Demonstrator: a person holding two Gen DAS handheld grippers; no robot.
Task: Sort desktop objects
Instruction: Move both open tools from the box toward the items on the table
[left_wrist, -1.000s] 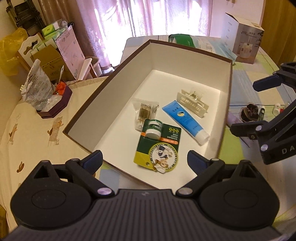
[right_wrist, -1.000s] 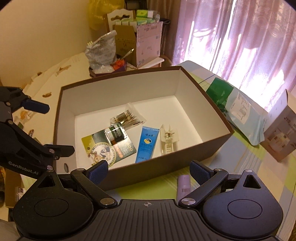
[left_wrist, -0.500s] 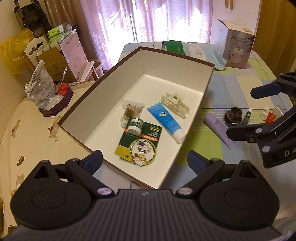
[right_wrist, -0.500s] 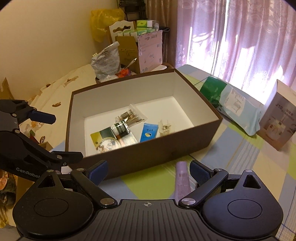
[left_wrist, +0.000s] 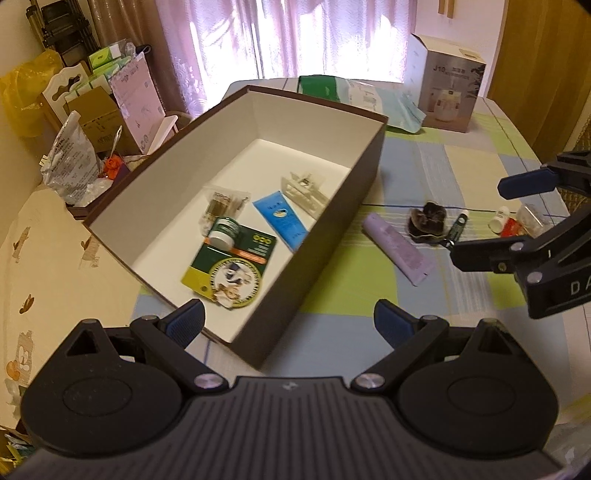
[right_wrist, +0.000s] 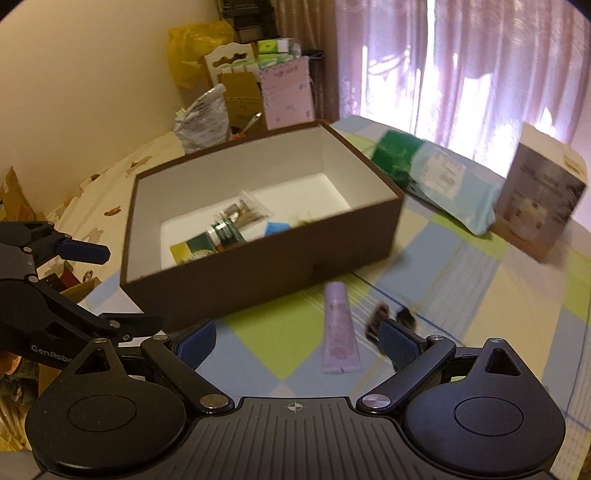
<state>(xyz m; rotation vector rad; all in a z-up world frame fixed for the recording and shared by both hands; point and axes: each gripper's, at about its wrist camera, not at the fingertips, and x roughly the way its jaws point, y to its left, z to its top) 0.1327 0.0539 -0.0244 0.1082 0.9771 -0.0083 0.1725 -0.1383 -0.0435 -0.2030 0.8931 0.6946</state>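
Both grippers, left (left_wrist: 289, 320) and right (right_wrist: 297, 338), have fingers spread and empty; the purple tube (right_wrist: 338, 329) lies between the right fingers, probably the next thing for the box (right_wrist: 258, 266).

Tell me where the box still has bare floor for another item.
The far end of the box, beyond the white clip, is bare. So is the strip along its left wall. The near middle is crowded: blue tube, green card, small jar.
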